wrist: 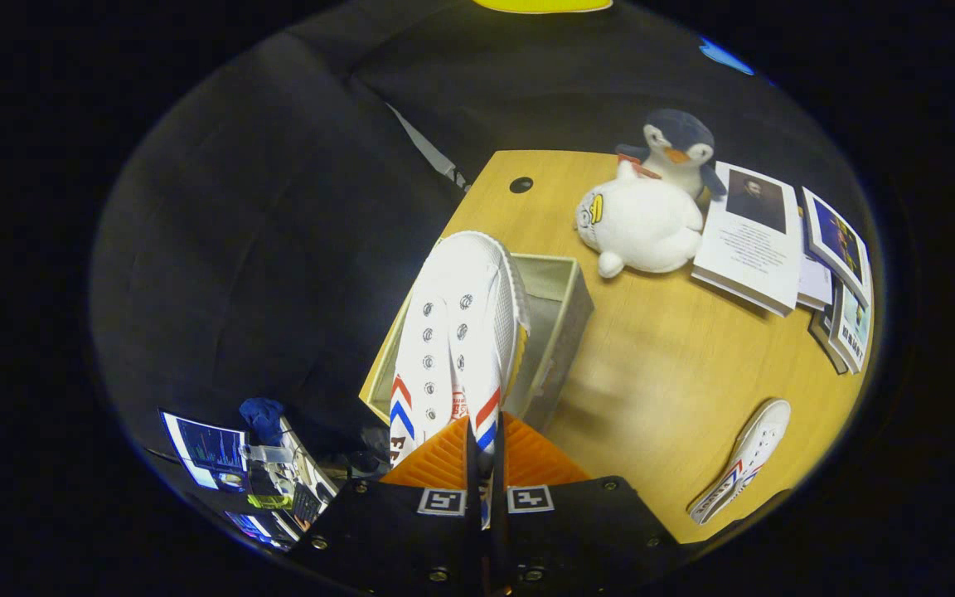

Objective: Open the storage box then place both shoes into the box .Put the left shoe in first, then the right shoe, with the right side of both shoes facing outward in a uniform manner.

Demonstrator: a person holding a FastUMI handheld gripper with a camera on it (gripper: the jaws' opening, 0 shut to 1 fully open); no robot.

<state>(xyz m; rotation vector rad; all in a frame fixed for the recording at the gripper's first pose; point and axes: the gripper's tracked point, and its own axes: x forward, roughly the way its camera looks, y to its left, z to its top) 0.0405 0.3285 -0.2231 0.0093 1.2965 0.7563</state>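
My gripper (484, 452) is shut on the heel end of a white canvas shoe (453, 332) with red and blue chevrons. The shoe hangs lifted, toe pointing away, over the open grey-green storage box (564, 311), which sits at the left part of the wooden table (660, 365). The box's inside is mostly hidden behind the held shoe. A second matching white shoe (743, 460) lies on its side on the table to the right of my fingers, near the table's front edge.
A white plush toy (639, 224) and a penguin plush (676, 145) sit beyond the box. Books and booklets (755, 236) lie at the far right of the table. A round cable hole (521, 184) marks the far corner. Screens (212, 452) glow below left, off the table.
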